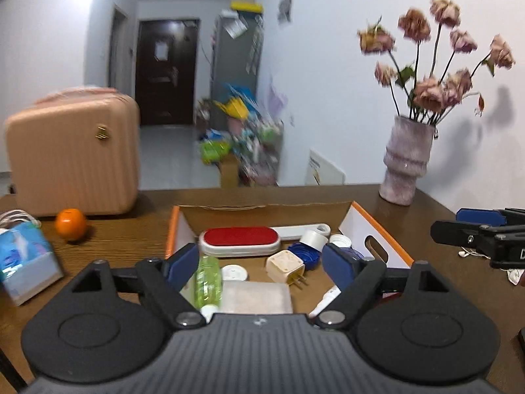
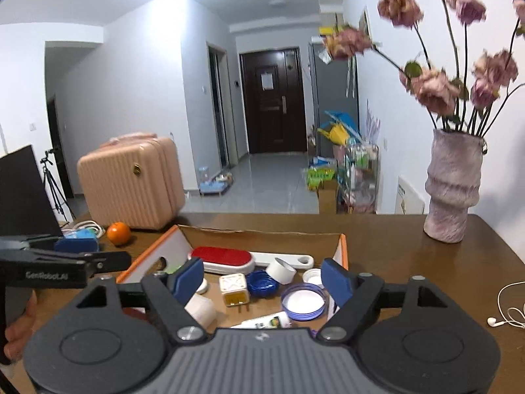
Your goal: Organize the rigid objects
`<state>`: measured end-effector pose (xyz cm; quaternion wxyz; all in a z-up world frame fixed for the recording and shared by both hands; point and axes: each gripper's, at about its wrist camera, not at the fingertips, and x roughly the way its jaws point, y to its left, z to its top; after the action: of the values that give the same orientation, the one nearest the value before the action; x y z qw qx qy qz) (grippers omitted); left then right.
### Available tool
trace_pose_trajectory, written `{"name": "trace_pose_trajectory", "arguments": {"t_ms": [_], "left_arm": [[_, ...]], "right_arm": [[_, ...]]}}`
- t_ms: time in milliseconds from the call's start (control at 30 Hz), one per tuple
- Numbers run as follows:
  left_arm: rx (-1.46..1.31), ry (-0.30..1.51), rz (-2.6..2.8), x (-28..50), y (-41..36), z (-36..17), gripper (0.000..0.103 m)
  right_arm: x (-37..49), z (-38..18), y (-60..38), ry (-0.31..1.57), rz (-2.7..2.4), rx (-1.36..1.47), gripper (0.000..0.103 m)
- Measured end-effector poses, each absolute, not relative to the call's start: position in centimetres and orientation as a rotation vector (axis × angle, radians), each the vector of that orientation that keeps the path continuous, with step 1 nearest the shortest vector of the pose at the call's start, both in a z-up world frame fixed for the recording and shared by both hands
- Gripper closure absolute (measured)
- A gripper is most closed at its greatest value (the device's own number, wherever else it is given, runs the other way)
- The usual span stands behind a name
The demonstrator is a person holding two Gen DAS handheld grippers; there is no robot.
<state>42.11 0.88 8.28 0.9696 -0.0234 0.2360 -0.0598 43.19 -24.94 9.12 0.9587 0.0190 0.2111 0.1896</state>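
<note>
An open cardboard box (image 1: pixel 183 226) with orange-edged white flaps sits on the brown table and holds several small items: a red-and-white oval case (image 1: pixel 239 240), a cream plug adapter (image 1: pixel 286 265), a green bottle (image 1: pixel 207 280), a blue lid (image 1: pixel 303 253), a white tape roll (image 1: pixel 314 239) and a frosted flat box (image 1: pixel 256 297). My left gripper (image 1: pixel 261 267) is open and empty, hovering over the box's near side. My right gripper (image 2: pixel 262 282) is open and empty over the same box (image 2: pixel 343 249), above the adapter (image 2: pixel 233 289) and a blue-rimmed lid (image 2: pixel 303 302).
An orange (image 1: pixel 70 224), a pink suitcase (image 1: pixel 72 154) and a blue tissue pack (image 1: pixel 24 262) stand to the left. A vase of dried roses (image 1: pixel 407 161) stands at the back right. White earphones (image 2: pixel 507 308) lie at the right.
</note>
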Motion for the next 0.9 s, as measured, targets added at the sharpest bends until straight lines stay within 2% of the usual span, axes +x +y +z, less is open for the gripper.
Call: {"name": "trace_pose_trajectory", "arguments": {"t_ms": [33,100,167,233,300,533,900], "left_arm": [[-0.047,0.463,-0.115,40.8,1.0,8.3,0.018],[-0.046,0.451,-0.110,38.9,1.0,8.0,0.017],[-0.040,0.425,-0.090,36.8,1.0,7.4,0.010],[-0.038,0.358,-0.055,34.7,0.8,6.8,0.002],[-0.027,0.285,-0.016,32.6,0.7,6.1,0.001],[-0.008,0.225,0.011,28.7,0.4,4.5,0.000],[-0.043,0.199,0.018,23.5,0.2,5.0,0.000]], "right_arm": [[42.3,9.1,-24.8,0.413,0.392,0.041,0.017],[40.8,8.8,-24.7,0.394,0.392,0.049,0.014],[39.3,8.2,-24.5,0.372,0.392,0.051,0.013],[37.6,7.5,-24.3,0.314,0.381,0.051,0.007],[35.8,6.4,-23.9,0.240,0.342,0.037,0.000],[32.1,3.9,-24.0,0.170,0.259,0.064,0.000],[26.5,4.6,-24.6,0.150,0.269,0.063,0.000]]}}
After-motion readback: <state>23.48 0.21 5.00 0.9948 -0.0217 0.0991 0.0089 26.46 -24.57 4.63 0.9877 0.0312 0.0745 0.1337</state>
